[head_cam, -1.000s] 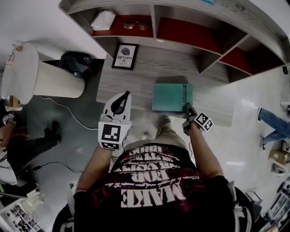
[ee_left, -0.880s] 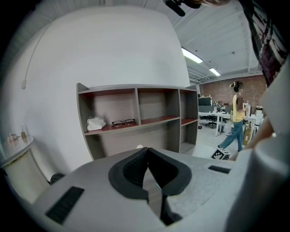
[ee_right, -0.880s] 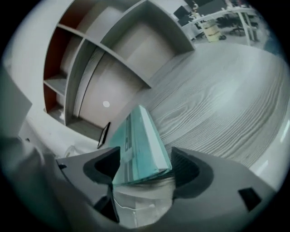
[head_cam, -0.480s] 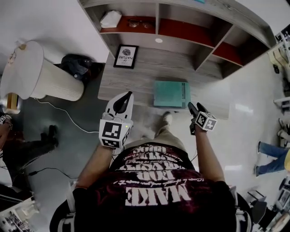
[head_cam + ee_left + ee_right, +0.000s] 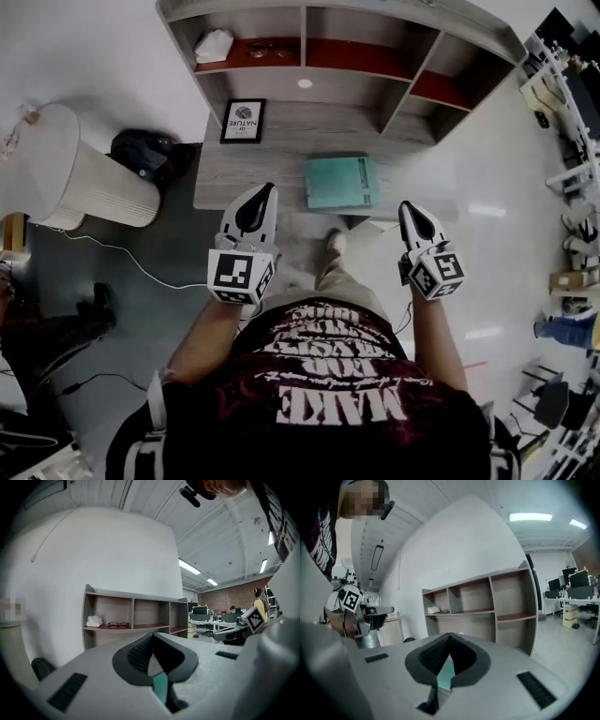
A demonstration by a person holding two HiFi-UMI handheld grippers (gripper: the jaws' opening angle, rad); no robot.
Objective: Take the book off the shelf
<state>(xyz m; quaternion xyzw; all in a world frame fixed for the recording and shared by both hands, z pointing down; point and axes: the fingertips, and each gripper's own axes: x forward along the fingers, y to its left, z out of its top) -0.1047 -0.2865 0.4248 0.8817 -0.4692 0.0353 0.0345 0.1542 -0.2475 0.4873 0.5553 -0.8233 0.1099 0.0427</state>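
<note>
A teal book (image 5: 341,182) lies flat on the low wooden ledge (image 5: 281,150) in front of the shelf unit (image 5: 391,94). Both grippers hover short of the ledge, apart from the book. My left gripper (image 5: 264,190) is at the book's left, shut and holding nothing. My right gripper (image 5: 407,206) is at its right, also shut and holding nothing. In the left gripper view the closed tips (image 5: 152,634) point at the shelf, and a sliver of the book (image 5: 161,686) shows below them. The right gripper view shows the same: tips (image 5: 449,635) together, the book (image 5: 446,674) beneath.
On the red upper shelf lie a white lump (image 5: 214,45) and a pair of glasses (image 5: 262,50). A framed picture (image 5: 242,120) leans at the ledge's back left. A white ribbed cylinder (image 5: 75,169), a black bag (image 5: 141,150) and a floor cable (image 5: 131,267) are on the left.
The right gripper was at the book's right front corner; it has drawn back toward the person and away from the book. The book stays on the ledge. The left gripper has barely moved.
</note>
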